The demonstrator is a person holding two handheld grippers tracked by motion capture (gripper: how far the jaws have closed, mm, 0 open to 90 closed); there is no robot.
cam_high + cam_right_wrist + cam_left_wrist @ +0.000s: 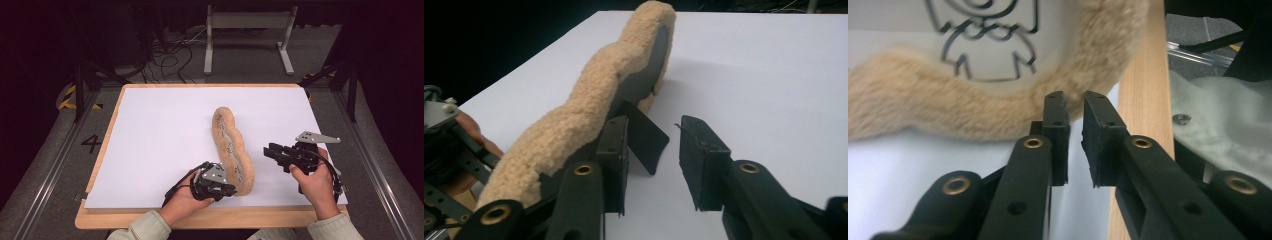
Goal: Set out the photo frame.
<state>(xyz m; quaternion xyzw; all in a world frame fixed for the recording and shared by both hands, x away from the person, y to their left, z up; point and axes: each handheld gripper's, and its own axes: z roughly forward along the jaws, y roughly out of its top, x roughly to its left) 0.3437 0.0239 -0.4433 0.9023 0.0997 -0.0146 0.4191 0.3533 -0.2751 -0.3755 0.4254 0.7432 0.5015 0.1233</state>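
1. A long, wavy piece of tan fleece [234, 150] with a pale printed inner face lies on the white table sheet [150, 140], running from near the middle of the table toward the person's edge, a little right of centre
2. In the right gripper view the fleece [574, 120] shows a dark inner lining and a dark tab sticking out toward the jaws, so it looks like a folded or tubular soft item lying on its side; what exactly it is I cannot tell
3. The left gripper [220, 189] sits at the near end of the fleece, just beside or touching it. In the left gripper view its 2 jaws stand slightly apart with only a narrow gap and nothing between them, their tips right at the furry edge [998, 115]; this looks like a line-up for pinching that near end
4. The right gripper [272, 151] is held to the right of the fleece, pointing at its middle. Its jaws are wide apart and empty, with the dark tab just beyond the left jaw; probably it is placed there to take the side while the left hand holds the end
5. The wooden table edge [1143, 100] lies close beside the left gripper
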